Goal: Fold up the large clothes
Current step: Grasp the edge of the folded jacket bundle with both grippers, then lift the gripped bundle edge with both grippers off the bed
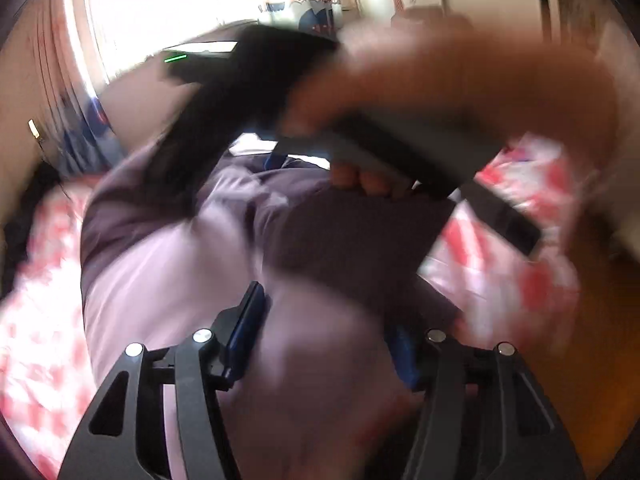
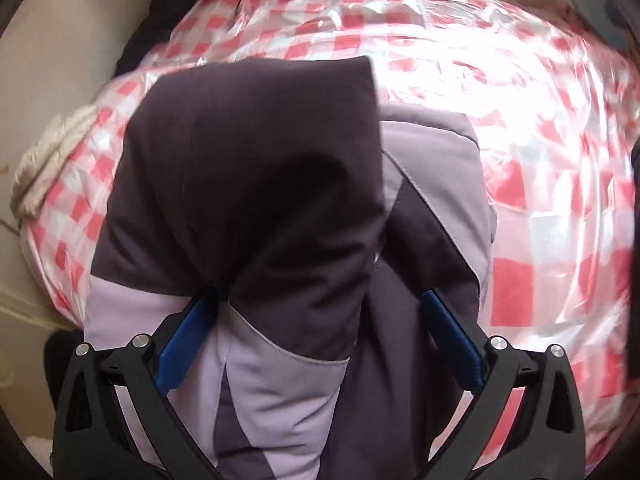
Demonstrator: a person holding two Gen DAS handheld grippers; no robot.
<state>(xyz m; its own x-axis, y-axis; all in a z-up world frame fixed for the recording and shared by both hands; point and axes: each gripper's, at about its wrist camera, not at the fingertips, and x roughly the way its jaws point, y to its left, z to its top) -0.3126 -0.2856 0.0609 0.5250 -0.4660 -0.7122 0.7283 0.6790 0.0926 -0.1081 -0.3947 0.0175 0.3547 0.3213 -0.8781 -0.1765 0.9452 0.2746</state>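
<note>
The jacket (image 2: pixel 256 184) is made of matt, smooth woven cloth in dark and pale purple. The checked cover (image 2: pixel 540 128) appears to be glossy, crinkled plastic film. The right gripper (image 2: pixel 316 344) is built of matt black plastic with shiny metal pins.

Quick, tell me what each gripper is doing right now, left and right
Left gripper: closed on the purple jacket.
Right gripper: closed on the purple jacket, bunched between its blue pads.

The jacket (image 2: pixel 256 184) is dark plum with pale lilac panels; the plastic sheet (image 2: pixel 520 128) under it is red-and-white checked.
</note>
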